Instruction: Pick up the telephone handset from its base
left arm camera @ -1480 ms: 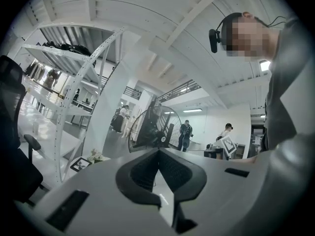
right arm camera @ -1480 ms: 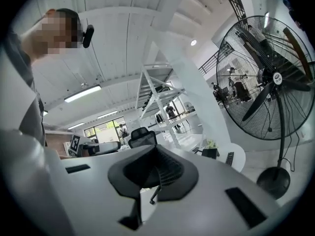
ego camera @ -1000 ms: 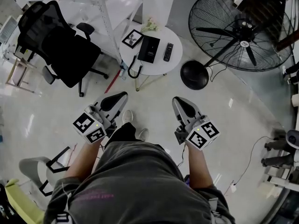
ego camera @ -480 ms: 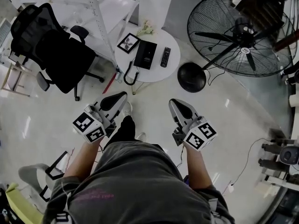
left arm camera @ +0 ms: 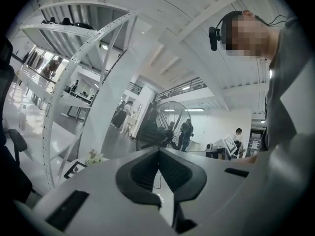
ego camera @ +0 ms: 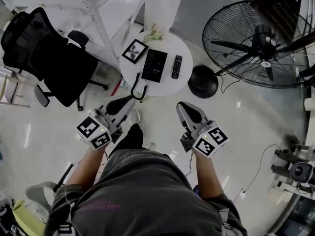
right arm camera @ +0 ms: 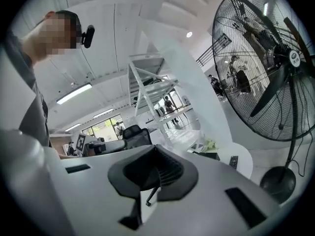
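Observation:
The black telephone (ego camera: 154, 65) lies flat on the small round white table (ego camera: 163, 84). I cannot make out its handset apart from the base. Its black cord (ego camera: 137, 86) loops over the table's near-left edge. My left gripper (ego camera: 129, 102) is shut and empty, held level just short of that cord. The right gripper (ego camera: 182, 107) is also shut and empty, a little before the table's near edge. In the left gripper view the closed jaws (left arm camera: 158, 151) point past the table. The right gripper view has its closed jaws (right arm camera: 156, 149) left of the table (right arm camera: 242, 167).
A picture frame (ego camera: 135, 51), a remote (ego camera: 176, 66) and a small flower bunch (ego camera: 154, 33) share the table. A big floor fan (ego camera: 261, 38) with a round base (ego camera: 203, 81) stands right of it. A black office chair (ego camera: 47, 58) and a white rack (ego camera: 93, 14) are to the left.
The person has stepped toward the table. Both grippers have moved forward together, and the table and cord now lie closer to their tips. Both stay shut.

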Demonstrator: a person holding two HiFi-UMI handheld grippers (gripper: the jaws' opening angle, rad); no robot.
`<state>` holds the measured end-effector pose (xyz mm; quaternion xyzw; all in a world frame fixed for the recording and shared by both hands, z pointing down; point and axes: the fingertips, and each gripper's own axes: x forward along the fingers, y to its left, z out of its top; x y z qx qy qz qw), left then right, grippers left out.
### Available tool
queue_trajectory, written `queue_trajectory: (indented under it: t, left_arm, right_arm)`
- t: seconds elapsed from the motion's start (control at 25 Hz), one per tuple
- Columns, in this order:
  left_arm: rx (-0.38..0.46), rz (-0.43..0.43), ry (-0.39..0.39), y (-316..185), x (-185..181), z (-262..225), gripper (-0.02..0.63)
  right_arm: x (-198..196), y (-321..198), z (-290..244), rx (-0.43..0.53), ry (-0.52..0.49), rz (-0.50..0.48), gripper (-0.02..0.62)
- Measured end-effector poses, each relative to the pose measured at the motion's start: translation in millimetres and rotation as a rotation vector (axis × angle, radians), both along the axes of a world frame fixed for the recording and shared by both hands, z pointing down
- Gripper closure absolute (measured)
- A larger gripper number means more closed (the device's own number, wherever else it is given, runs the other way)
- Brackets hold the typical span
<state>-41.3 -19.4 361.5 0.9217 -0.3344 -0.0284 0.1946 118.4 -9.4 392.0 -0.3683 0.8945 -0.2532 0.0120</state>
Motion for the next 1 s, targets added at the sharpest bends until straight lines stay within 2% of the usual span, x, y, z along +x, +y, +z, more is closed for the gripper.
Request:
queue_trajectory:
  t: [0.6,1.0]
  left_arm:
    - [-0.021,0.044,0.014,-109,-54,10,0.592]
    - [-0.02,0.079,0.016,-163,-80,12,0.592]
  right_arm:
    - [-52,-106,1,-0.01,0.019,0.045,0.575]
    - [-80,-155,3,-0.023,0.028,0.076,0.574]
